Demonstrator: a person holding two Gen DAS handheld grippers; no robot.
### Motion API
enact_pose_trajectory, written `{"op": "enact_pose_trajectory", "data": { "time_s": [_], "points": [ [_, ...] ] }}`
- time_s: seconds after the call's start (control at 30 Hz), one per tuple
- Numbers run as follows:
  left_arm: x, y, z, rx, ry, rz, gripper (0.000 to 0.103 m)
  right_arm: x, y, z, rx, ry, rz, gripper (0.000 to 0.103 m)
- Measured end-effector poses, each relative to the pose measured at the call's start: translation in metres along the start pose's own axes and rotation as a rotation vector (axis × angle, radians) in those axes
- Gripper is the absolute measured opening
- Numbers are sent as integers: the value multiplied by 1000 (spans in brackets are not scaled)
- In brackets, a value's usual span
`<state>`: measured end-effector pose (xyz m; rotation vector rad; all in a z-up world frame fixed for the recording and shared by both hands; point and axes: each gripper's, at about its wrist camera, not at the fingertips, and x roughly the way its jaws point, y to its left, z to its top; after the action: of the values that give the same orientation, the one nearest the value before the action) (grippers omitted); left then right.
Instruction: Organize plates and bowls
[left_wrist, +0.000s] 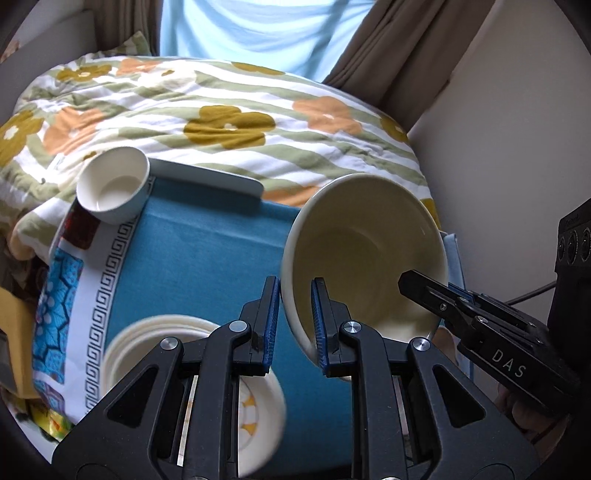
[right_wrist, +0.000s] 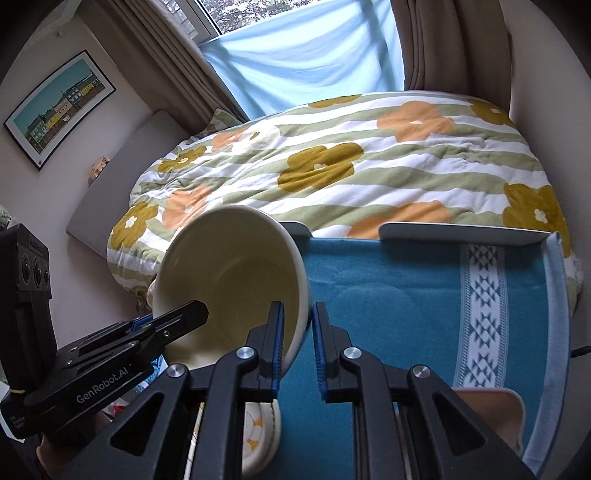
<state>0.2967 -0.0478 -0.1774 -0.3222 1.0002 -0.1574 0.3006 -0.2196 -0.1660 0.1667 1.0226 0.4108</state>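
Large cream bowl (left_wrist: 364, 254) held off the blue tabletop (left_wrist: 207, 251), tipped on edge with its mouth turned toward both cameras. Left tongs (left_wrist: 294, 325) closed narrow on the bowl's left rim, one blue pad outside the wall and one inside. Right tongs (right_wrist: 298, 345) likewise pinching the opposite rim, wall sandwiched between the pads; seen in the left wrist view as a black finger reaching into the bowl from the right. Bowl thus spanning the gap between the two tongs, its rim plane steeply tilted, neither side clearly nearer.

Below and left of the left tongs: a stack of plates (left_wrist: 159, 339), patterned with yellow, resting on the tabletop, partly hidden behind the tong frames. Far ahead and left: a small white cup (left_wrist: 114, 184), tilted at the tabletop's far edge, possibly leaning on the rim there. Beyond: flowered duvet (right_wrist: 332, 166) on the bed.

Judged next: level the bowl and lower it, probably toward the stack down-left.
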Motion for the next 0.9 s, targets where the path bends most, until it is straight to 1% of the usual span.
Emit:
{"op": "enact_pose_trajectory", "data": {
  "time_s": [0.13, 0.27, 0.33, 0.6, 0.73, 0.9],
  "points": [
    [7, -39, -36, -8, 50, -26, 15, -30, -33, -25, -2, 11, -19, 14],
    [15, -76, -64, 40, 101, -30, 15, -49, -64, -51, 27, 27, -34, 14],
    [21, -88, -74, 69, 130, -24, 15, -54, -77, -65, 49, 42, -42, 14],
    [57, -128, -106, 226, 272, 20, 15, -54, -118, -112, 145, 89, -79, 14],
    [74, -141, -118, 281, 316, 34, 15, -50, -132, -120, 182, 104, -101, 14],
    [86, -146, -119, 352, 339, 67, 15, -42, -138, -124, 192, 124, -129, 14]
  ]
}}
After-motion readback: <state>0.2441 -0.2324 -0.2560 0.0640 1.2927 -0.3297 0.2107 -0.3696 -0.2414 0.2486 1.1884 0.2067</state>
